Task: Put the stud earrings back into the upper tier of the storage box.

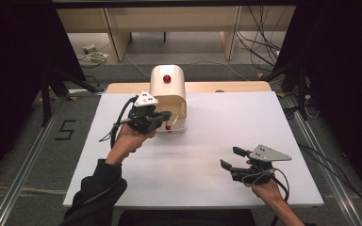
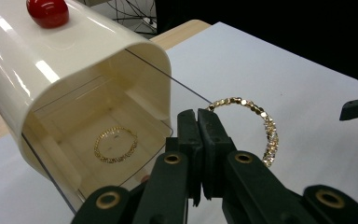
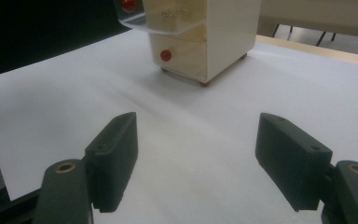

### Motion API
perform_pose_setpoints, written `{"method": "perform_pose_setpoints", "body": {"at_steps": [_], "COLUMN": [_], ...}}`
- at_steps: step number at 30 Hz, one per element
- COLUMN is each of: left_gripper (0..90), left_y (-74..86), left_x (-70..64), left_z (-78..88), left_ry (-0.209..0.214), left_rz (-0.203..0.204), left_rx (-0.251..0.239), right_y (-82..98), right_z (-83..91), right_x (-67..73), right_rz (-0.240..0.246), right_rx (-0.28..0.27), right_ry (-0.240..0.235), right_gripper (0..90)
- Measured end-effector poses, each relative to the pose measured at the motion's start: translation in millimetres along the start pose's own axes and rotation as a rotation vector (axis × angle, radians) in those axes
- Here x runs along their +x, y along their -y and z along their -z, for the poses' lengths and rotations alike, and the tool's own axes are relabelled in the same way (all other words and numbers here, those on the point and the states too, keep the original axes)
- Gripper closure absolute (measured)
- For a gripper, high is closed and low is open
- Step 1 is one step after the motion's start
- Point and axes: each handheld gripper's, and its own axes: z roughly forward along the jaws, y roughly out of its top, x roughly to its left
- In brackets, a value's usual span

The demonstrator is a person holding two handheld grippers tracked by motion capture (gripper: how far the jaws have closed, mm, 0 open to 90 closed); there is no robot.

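Beside the cream jewellery box, the left gripper pinches a gold beaded bracelet by its edge; swinging, it could snag the open lid; right gripper idles wide.

A cream box with a red knob is set on the white tabletop. The left claw is held at its open front; the right claw is spread apart near the front edge.
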Motion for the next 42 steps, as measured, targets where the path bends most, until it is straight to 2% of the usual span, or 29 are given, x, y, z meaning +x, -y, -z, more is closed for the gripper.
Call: {"method": "perform_pose_setpoints", "body": {"at_steps": [4, 10, 21, 31, 38, 42], "left_gripper": [88.4, 88.3, 88.3, 88.3, 88.3, 88.2], "left_y": [-0.7, 1.5, 2.2, 2.7, 2.1, 2.7], "left_x": [4.2, 16.3, 28.7, 32.6, 32.6, 33.3], "left_z": [-1.3, -5.3, -9.1, -13.4, -16.8, -19.3], "left_ry": [-0.011, -0.037, -0.085, -0.125, -0.145, -0.161], "left_rz": [0.013, 0.056, 0.093, 0.114, 0.105, 0.119], "left_rx": [-0.010, -0.021, -0.036, -0.041, -0.028, -0.032], "right_y": [0.3, 0.3, 0.4, 0.4, 0.2, 0.4], "right_z": [-0.3, -0.4, -0.8, -1.1, -0.8, -1.3], "right_x": [-0.2, -0.4, -0.1, -0.3, -0.4, -0.7], "right_rz": [0.000, -0.001, 0.000, 0.003, 0.001, 0.004], "right_rx": [0.002, 0.002, 0.007, 0.005, 0.004, 0.000], "right_ry": [0.001, 0.000, -0.001, -0.003, -0.002, -0.005], "right_gripper": [30.4, 30.4, 30.4, 30.4, 30.4, 30.4]}}
